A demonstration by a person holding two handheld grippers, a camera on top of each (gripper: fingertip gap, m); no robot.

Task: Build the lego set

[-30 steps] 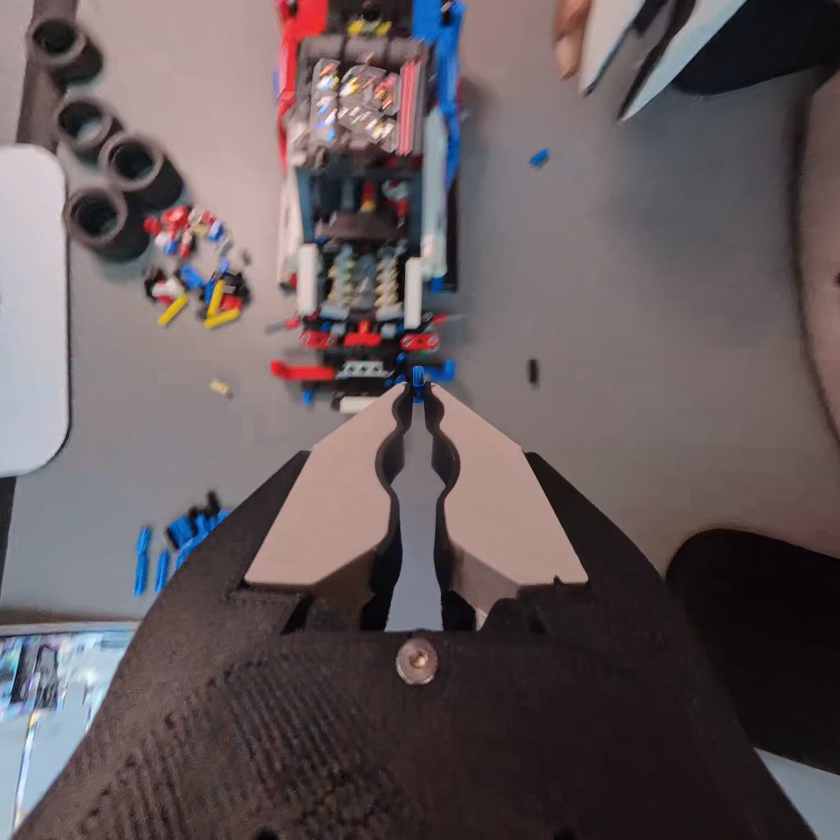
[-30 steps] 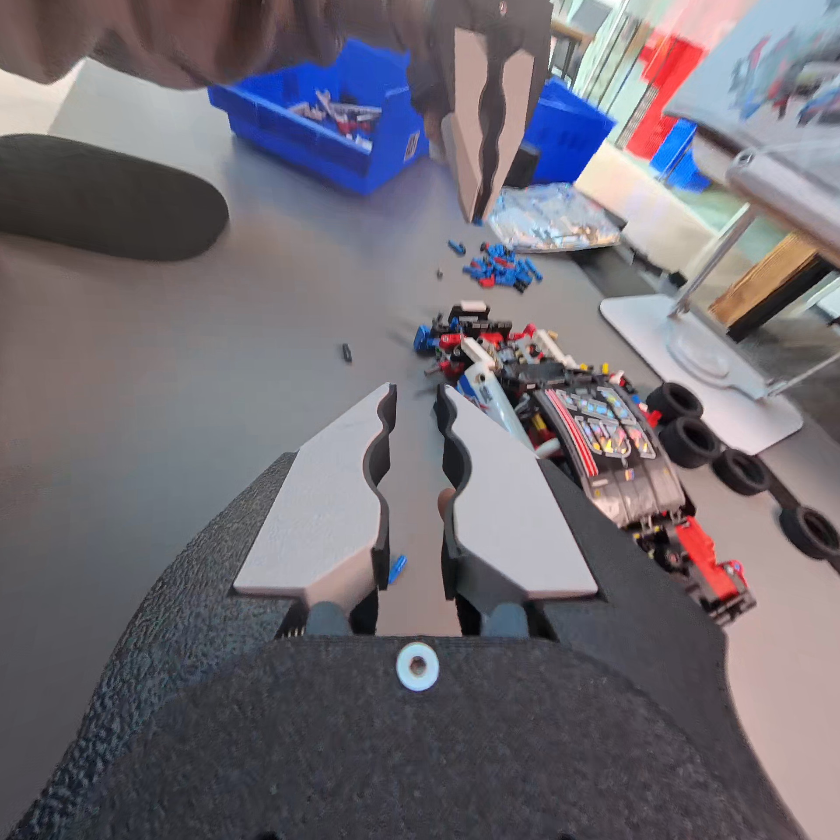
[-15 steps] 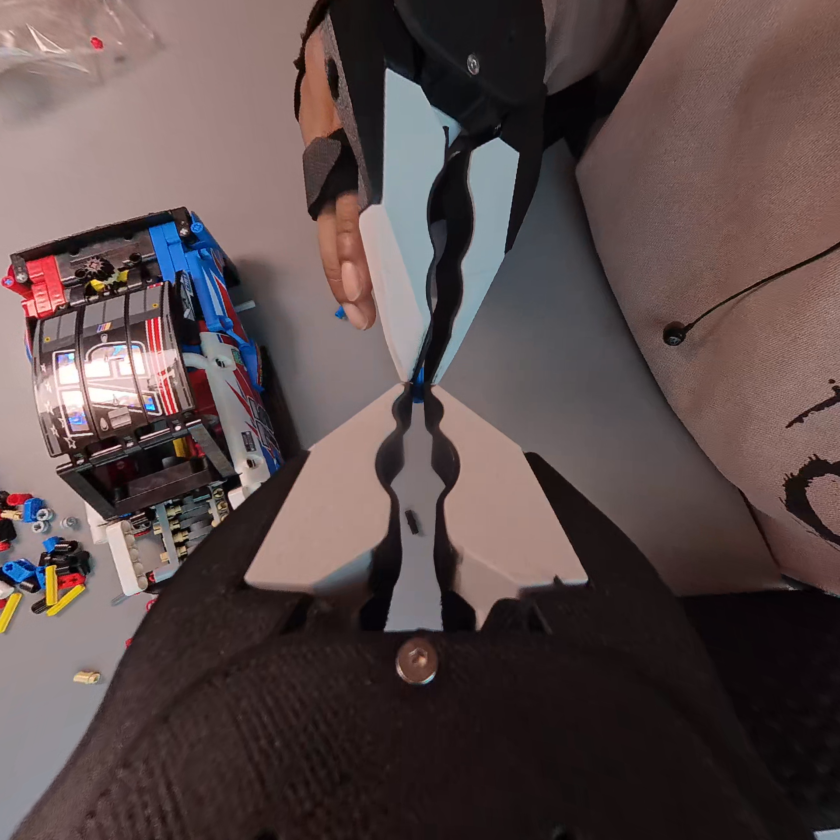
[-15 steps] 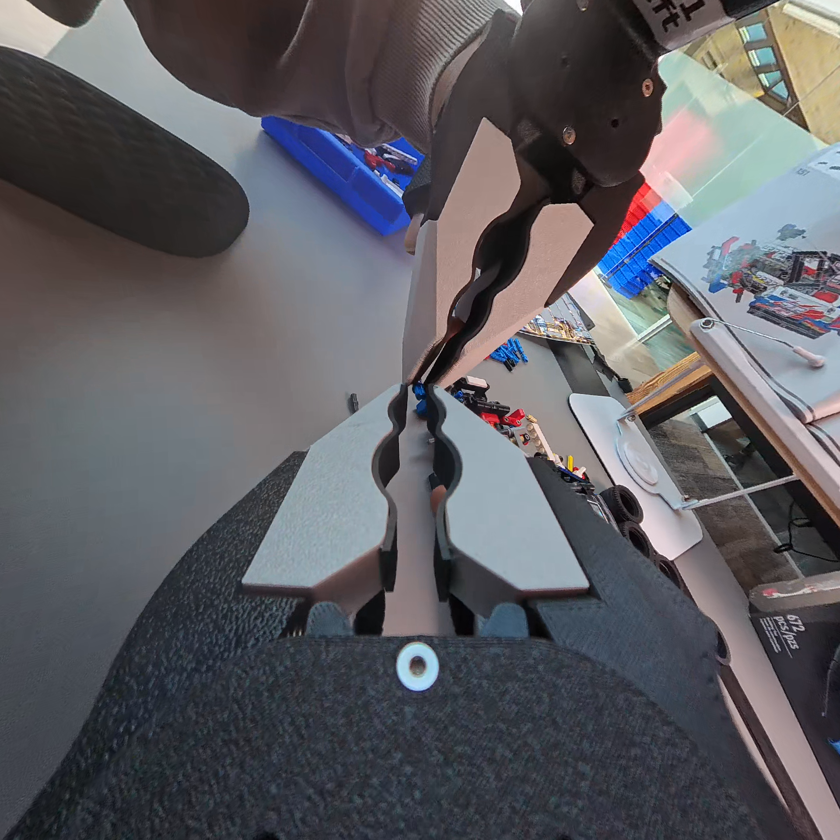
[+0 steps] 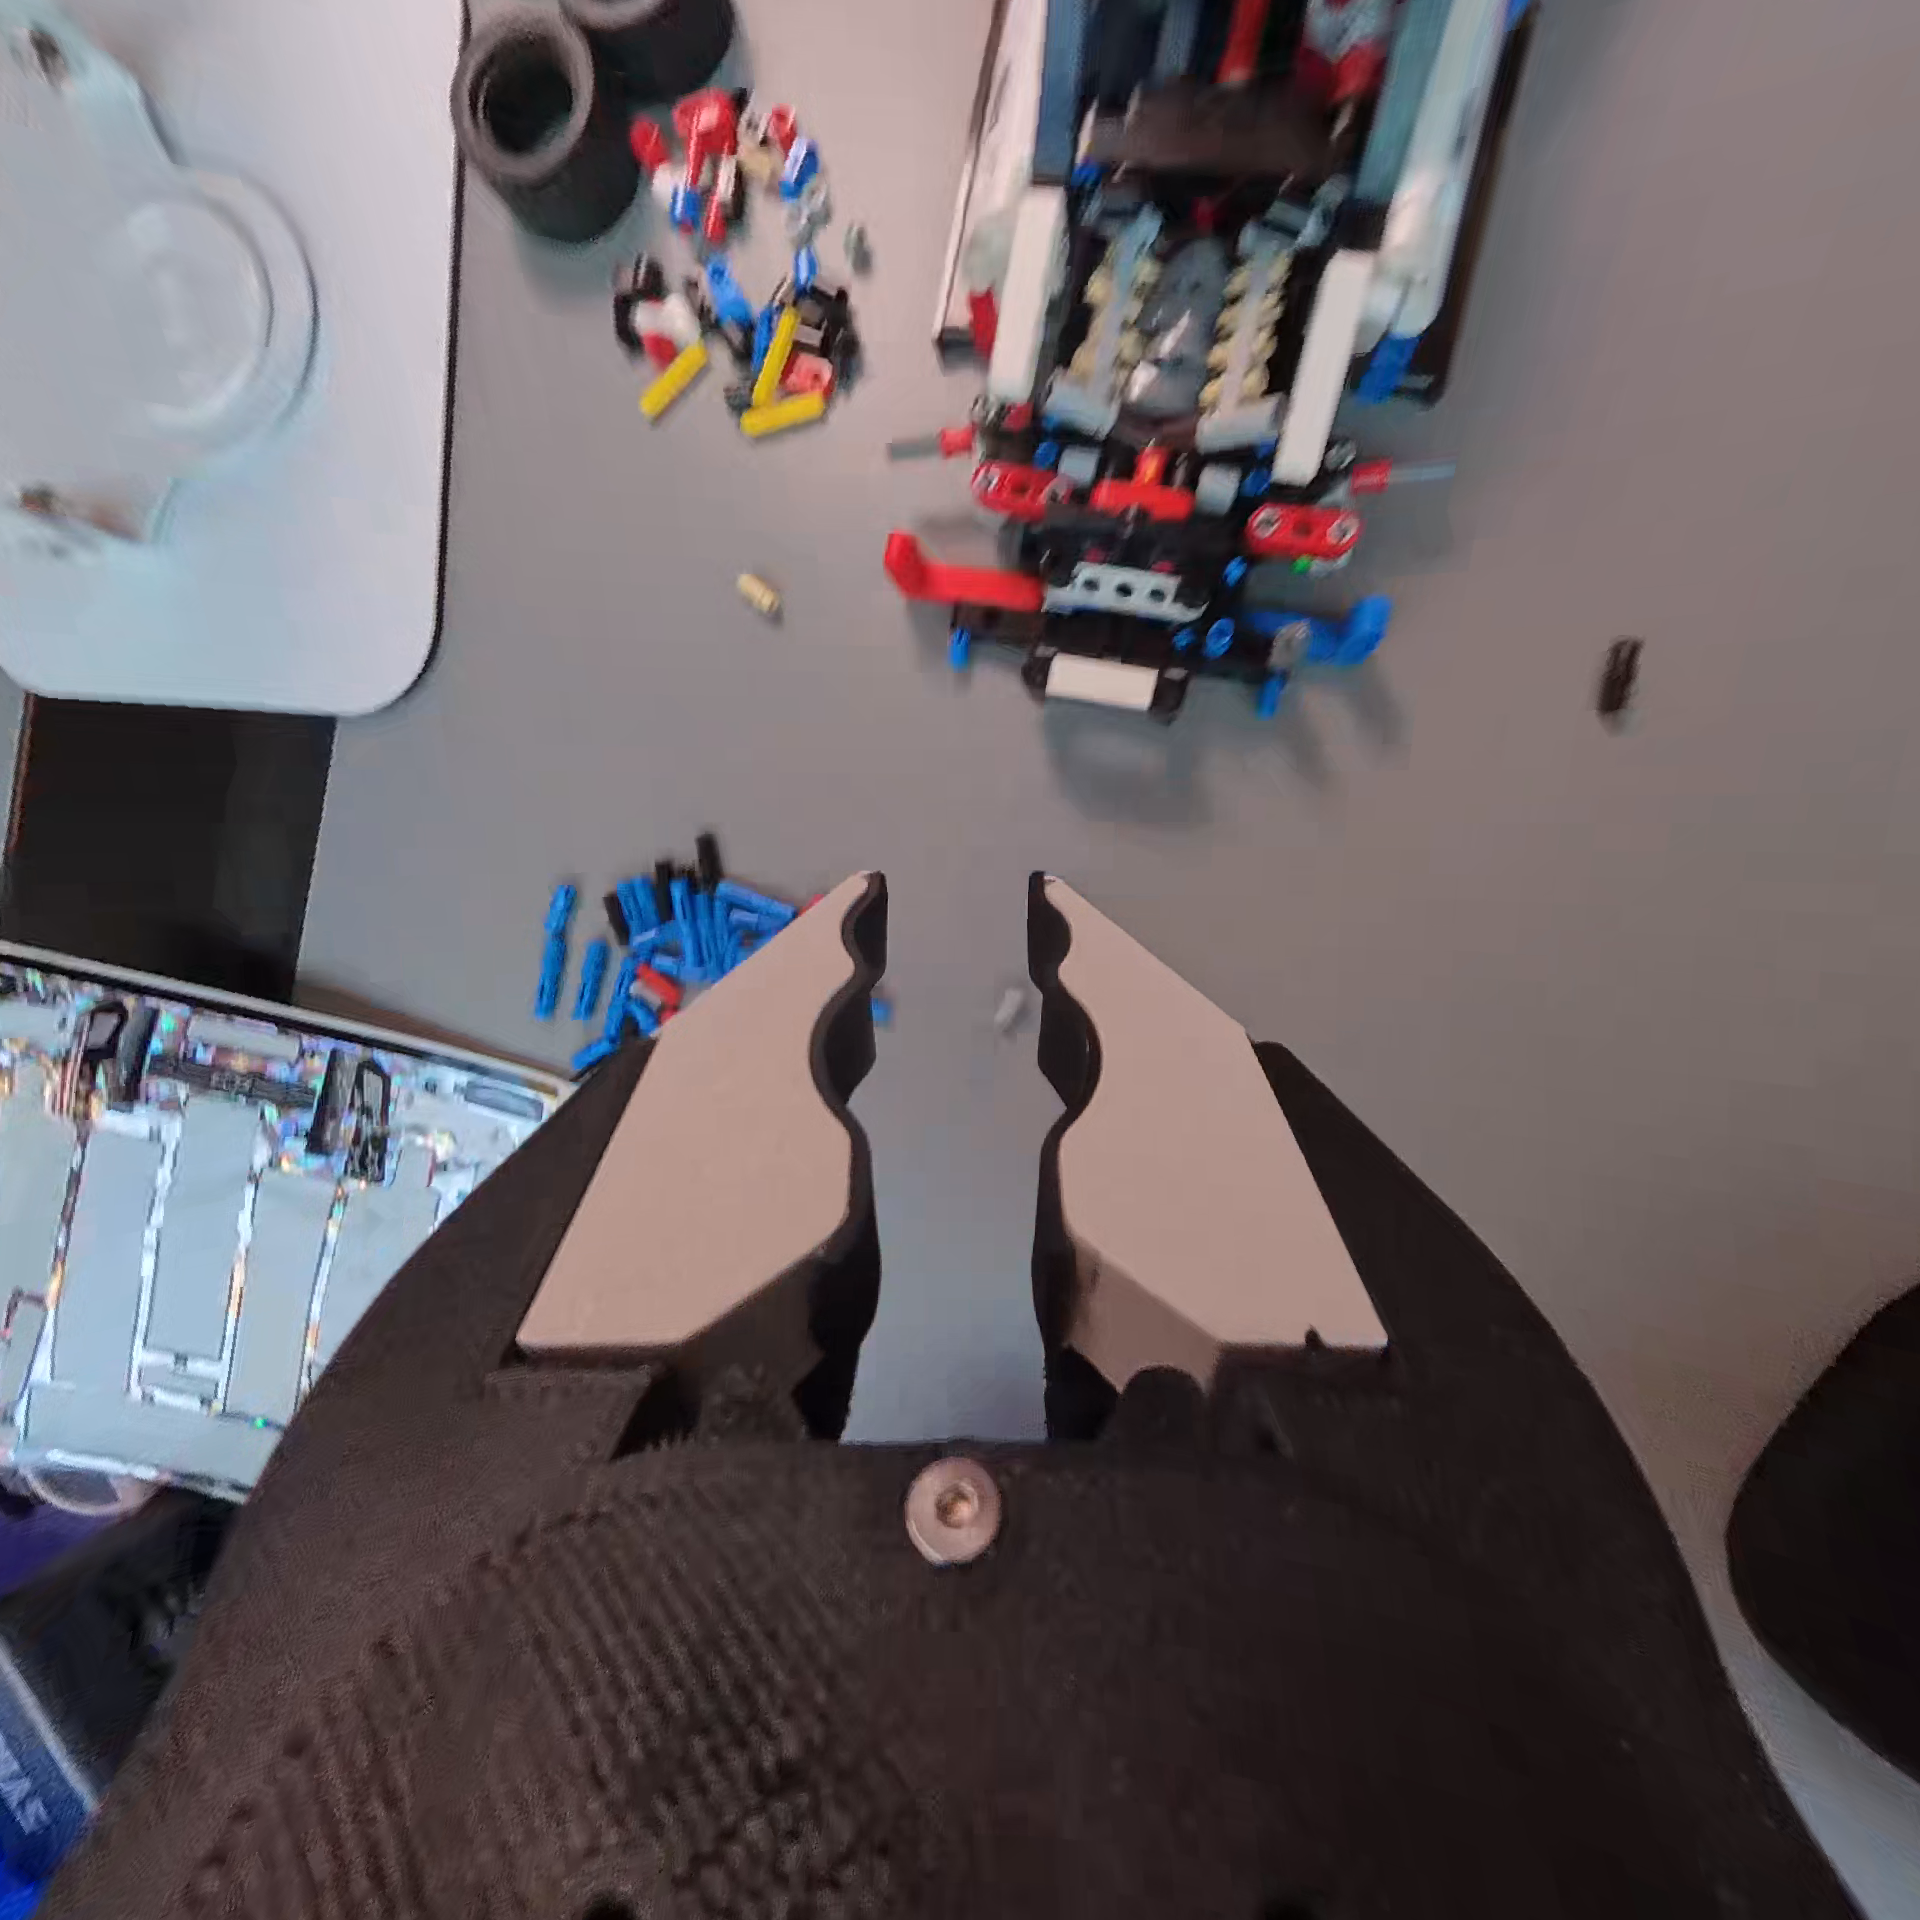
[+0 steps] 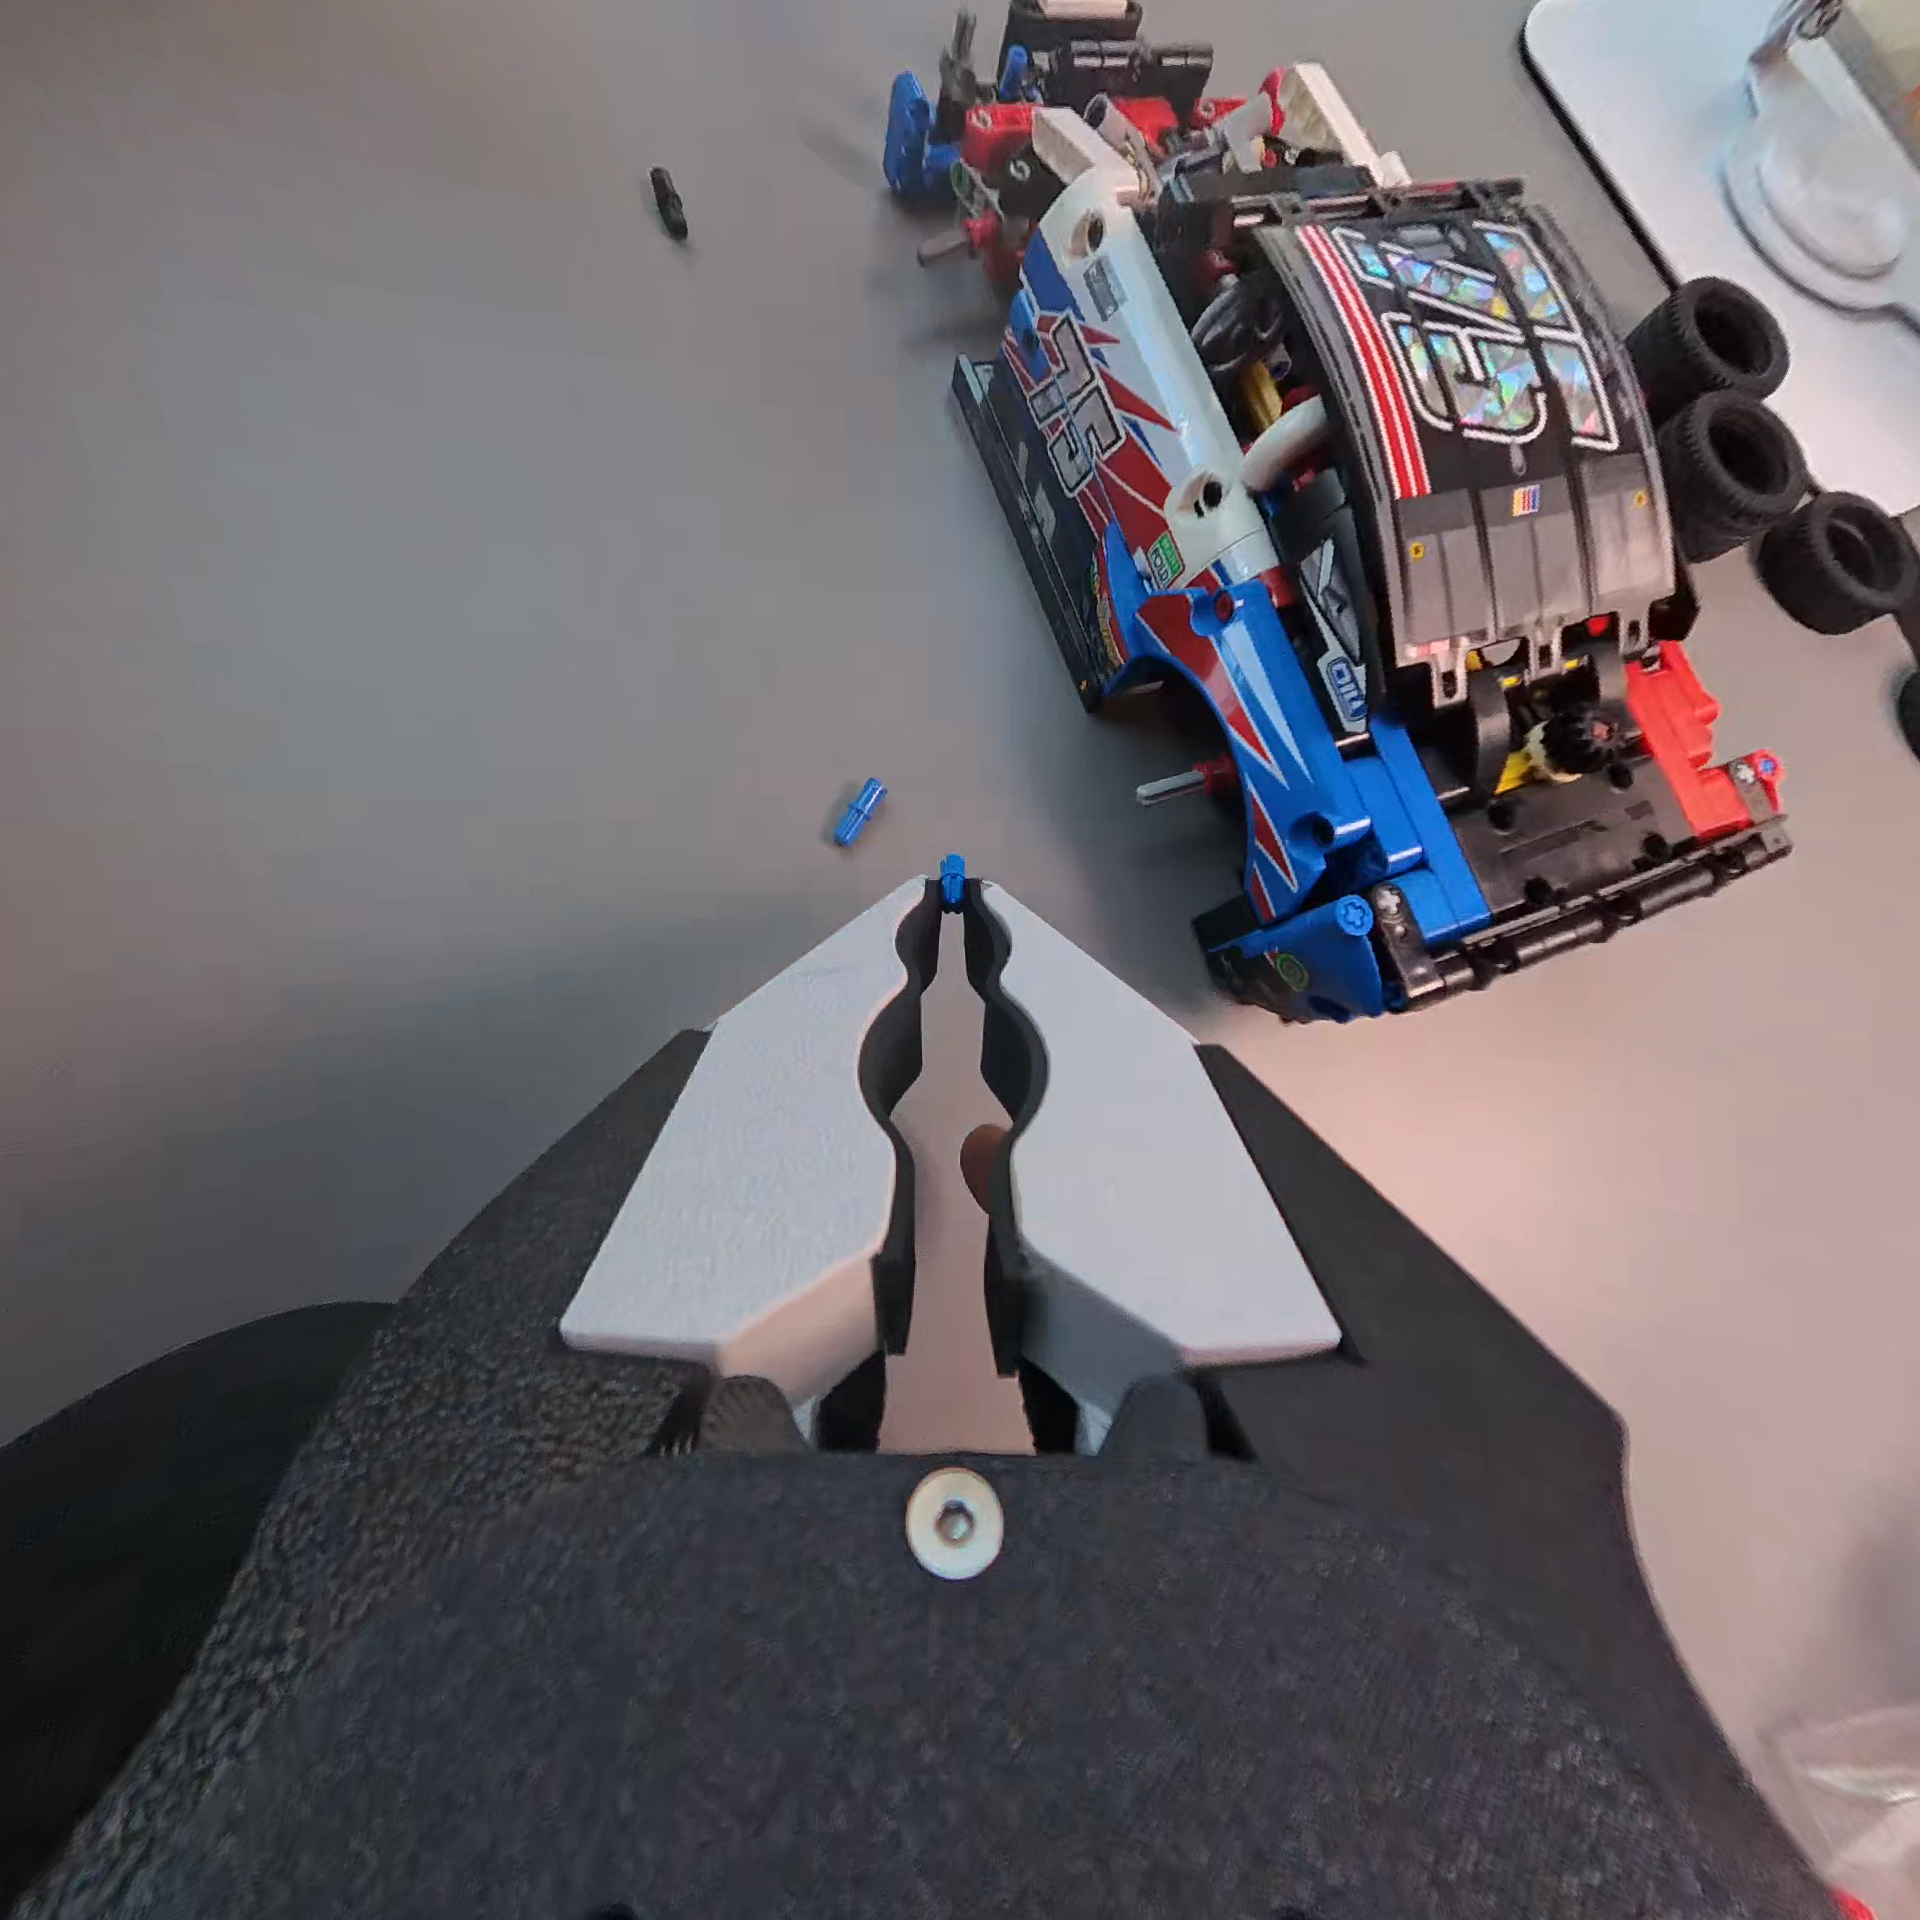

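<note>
The small blue plastic connector pin (image 6: 952, 878) has passed from the left gripper (image 5: 956, 894), now spread empty over the grey table (image 5: 1455, 987), to the right gripper (image 6: 952, 896), pinched at its tips near the part-built red, white and blue lego car (image 6: 1351, 540), ready for fitting.

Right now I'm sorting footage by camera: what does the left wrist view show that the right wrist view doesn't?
Only the left wrist view: the open left gripper, a pile of blue pins, a mixed pile of loose parts and a sticker sheet. Only the right wrist view: the right gripper shut on a blue pin, another blue pin lying loose, and the car's roof. Both: the lego car, black tyres, the grey table.
</note>
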